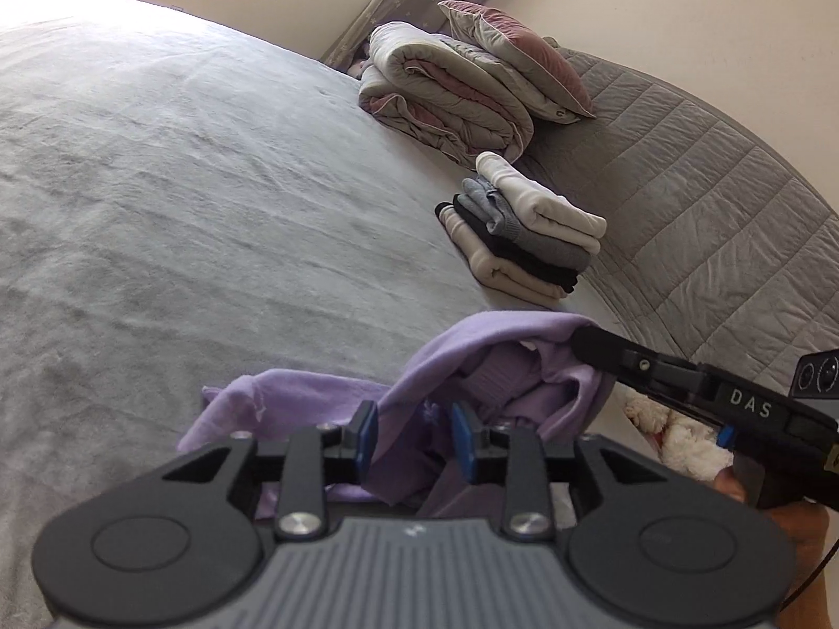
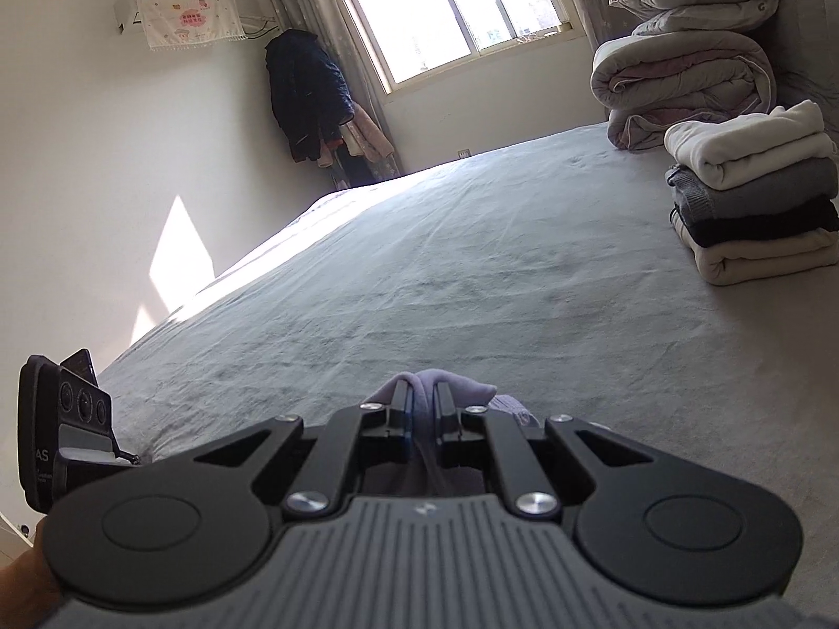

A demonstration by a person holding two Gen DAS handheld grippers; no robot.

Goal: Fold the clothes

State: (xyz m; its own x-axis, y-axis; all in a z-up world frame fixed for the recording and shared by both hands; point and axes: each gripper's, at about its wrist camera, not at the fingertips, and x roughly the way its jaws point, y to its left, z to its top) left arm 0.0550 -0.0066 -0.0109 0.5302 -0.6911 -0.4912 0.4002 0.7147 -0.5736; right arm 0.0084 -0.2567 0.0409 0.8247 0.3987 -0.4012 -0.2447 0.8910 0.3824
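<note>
A lilac garment (image 1: pixel 314 398) lies crumpled on the grey bed (image 1: pixel 210 183), close in front of both grippers. My left gripper (image 1: pixel 417 435) is open. Its blue pads (image 1: pixel 367 430) stand apart, with a loose fold of the lilac cloth between them. From the right, my right gripper (image 1: pixel 582 340) reaches in and pinches the garment's raised upper edge. In the right wrist view that gripper (image 2: pixel 422 409) is shut on a bunch of the lilac garment (image 2: pixel 461 385), held slightly off the bed.
A stack of folded clothes (image 1: pixel 524 230) in white, grey, black and cream sits by the quilted headboard (image 1: pixel 708 209). Behind it lie a rolled quilt (image 1: pixel 445 89) and a pillow (image 1: pixel 514 47). A white plush toy (image 1: pixel 676 435) is at the right. A dark coat (image 2: pixel 307 89) hangs beside the window.
</note>
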